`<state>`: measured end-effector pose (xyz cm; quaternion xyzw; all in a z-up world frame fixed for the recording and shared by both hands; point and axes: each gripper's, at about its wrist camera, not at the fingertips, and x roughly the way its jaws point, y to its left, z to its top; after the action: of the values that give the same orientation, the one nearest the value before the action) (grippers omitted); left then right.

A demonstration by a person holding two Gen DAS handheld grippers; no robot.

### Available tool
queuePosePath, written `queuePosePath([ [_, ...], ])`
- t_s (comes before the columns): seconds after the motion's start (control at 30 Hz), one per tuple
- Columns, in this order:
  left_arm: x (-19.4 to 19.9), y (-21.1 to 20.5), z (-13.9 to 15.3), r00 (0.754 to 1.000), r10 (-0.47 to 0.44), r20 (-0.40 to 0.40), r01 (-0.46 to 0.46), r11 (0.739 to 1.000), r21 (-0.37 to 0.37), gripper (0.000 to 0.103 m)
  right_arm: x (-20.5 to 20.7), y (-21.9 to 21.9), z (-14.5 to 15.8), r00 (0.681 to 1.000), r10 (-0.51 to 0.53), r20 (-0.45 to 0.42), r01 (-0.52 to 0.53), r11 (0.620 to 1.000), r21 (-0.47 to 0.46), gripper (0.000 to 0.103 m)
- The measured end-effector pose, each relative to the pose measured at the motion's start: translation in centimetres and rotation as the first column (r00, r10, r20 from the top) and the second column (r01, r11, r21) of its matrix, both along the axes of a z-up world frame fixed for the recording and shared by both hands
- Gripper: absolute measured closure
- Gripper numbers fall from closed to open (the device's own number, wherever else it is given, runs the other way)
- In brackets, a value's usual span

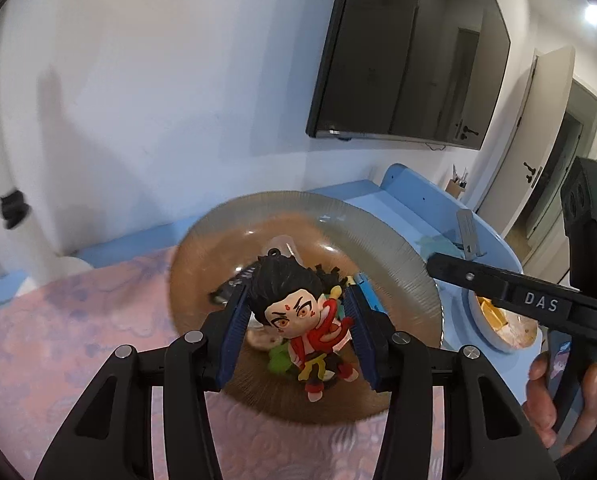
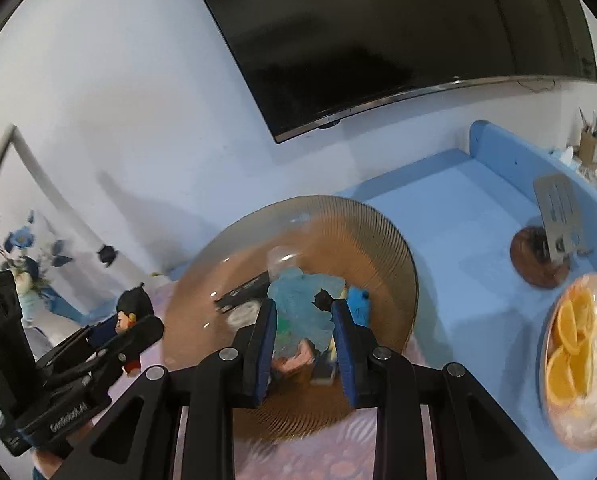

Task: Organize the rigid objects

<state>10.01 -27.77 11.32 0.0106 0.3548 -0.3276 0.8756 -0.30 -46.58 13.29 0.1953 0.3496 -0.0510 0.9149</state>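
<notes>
The left gripper (image 1: 296,316) holds a small black-haired figurine (image 1: 306,316) between its blue pads, lifted above the amber glass plate (image 1: 394,248). The right gripper (image 2: 304,338) is clamped on a pale blue translucent toy (image 2: 306,300), also over that plate, which sits on a pink patterned cloth (image 1: 78,320) with more small pieces lying in it.

What could go wrong: the figurine is gripped around its big round head while the body dangles below the pads, so a quick swing may twist it out and drop it back on the glass (a hard landing there could chip either one). The blue toy has an uneven outline, so its hold looks less sure; I judge it may tilt or slip if the hand rolls. Both tools work close together over one dish, and a careless crossing could knock them against each other or the rim.

The left wrist view shows the figurine's face, red clothing and feet, and the person's hand (image 1: 554,392) on the right tool. The right wrist view alone shows the bowl of orange slices (image 2: 578,364) clearly, the metal spatula (image 2: 560,208) on its round wooden stand, and blue flowers (image 2: 18,240) by the wall.
</notes>
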Motion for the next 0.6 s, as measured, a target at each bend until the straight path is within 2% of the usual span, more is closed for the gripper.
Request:
queuePosePath([
  [0.03,0.2,-0.1,-0.2,1.0,0.002,-0.007,-0.002,1.0,-0.008,0.049,0.8,-0.1,-0.1,1.0,0.011,-0.003,-0.011,1.0,-0.002,0.073],
  [0.07,0.5,-0.1,-0.4,1.0,0.009,-0.008,-0.009,1.0,-0.014,0.032,1.2,-0.1,-0.3,1.0,0.014,-0.008,-0.014,1.0,0.001,0.071],
  [0.1,0.6,0.1,-0.4,1.0,0.021,-0.002,-0.021,1.0,-0.018,0.025,1.4,-0.2,-0.5,1.0,0.011,-0.012,-0.011,1.0,0.004,0.064],
  [0.13,0.6,0.6,-0.3,0.999,0.035,0.006,-0.035,0.999,-0.029,0.025,1.6,-0.2,-0.7,1.0,0.006,-0.012,-0.006,1.0,0.003,0.058],
  [0.27,0.0,2.8,-0.2,0.998,0.055,0.007,-0.054,0.998,-0.037,0.025,0.8,0.3,-1.1,1.0,-0.002,-0.01,0.002,0.999,-0.04,0.056],
  [0.37,-1.0,5.7,0.3,0.994,0.108,0.026,-0.107,0.993,-0.038,0.025,0.1,1.0,-1.4,1.0,0.01,-0.01,-0.01,1.0,-0.027,0.054],
  [0.47,-3.1,9.1,1.5,0.981,0.188,0.054,-0.186,0.982,-0.044,0.025,-0.8,3.0,-1.0,0.999,0.048,0.001,-0.048,0.998,-0.036,0.052],
  [0.57,-6.0,13.3,3.3,0.965,0.249,0.081,-0.241,0.966,-0.095,0.025,-1.9,5.9,0.3,0.994,0.107,0.028,-0.105,0.993,-0.062,0.049],
  [0.6,-6.9,14.6,3.9,0.956,0.277,0.096,-0.267,0.958,-0.102,0.025,-2.3,6.9,0.7,0.991,0.126,0.042,-0.124,0.99,-0.063,0.045],
])
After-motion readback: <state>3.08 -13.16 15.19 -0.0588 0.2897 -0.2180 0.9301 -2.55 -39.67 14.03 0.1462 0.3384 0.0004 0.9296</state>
